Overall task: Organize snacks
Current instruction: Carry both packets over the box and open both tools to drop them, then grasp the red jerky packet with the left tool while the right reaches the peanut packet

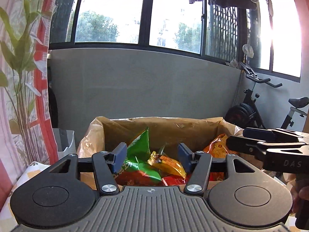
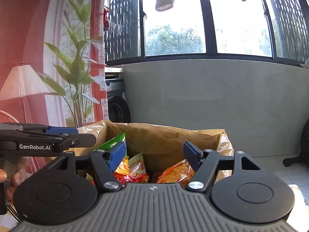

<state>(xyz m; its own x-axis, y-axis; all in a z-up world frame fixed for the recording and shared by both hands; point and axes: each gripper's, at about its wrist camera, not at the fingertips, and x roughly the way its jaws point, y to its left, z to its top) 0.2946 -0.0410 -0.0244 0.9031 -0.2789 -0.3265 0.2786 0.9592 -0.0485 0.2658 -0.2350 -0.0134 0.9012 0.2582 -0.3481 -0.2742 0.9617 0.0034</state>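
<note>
**Above the lined box: snacks gathered, both grippers empty**

In the lower middle of both wrist views, a brown cardboard box lined with crinkled clear plastic film (image 1: 96, 135) (image 2: 222, 141) is seen standing open, and the snacks are lying inside it. A tall green foil snack bag (image 1: 141, 145) (image 2: 114, 142) is propped upright against the left inner side. A small yellow-orange wrapped packet (image 1: 168, 164) is lying just beside it, over a red wrapped packet (image 1: 173, 180). An orange crinkled snack bag (image 1: 217, 146) (image 2: 179, 171) is resting toward the right side of the box.

The left gripper (image 1: 152, 155) (image 2: 77, 130) is held above the near edge of the box; its jaws are parted and nothing is caught between them, the packets being seen behind and below. The right gripper (image 2: 154, 154) (image 1: 241, 137) is held likewise, with its jaws released and empty.

Every snack that can be seen is already inside the box, and none is seen outside it, though the desk around the box is largely hidden by the gripper bodies. The gathering is therefore judged to be far along or finished. Whether any packets remain out of view cannot be told, and the heap inside is loose, so some tidying may be left.
</note>
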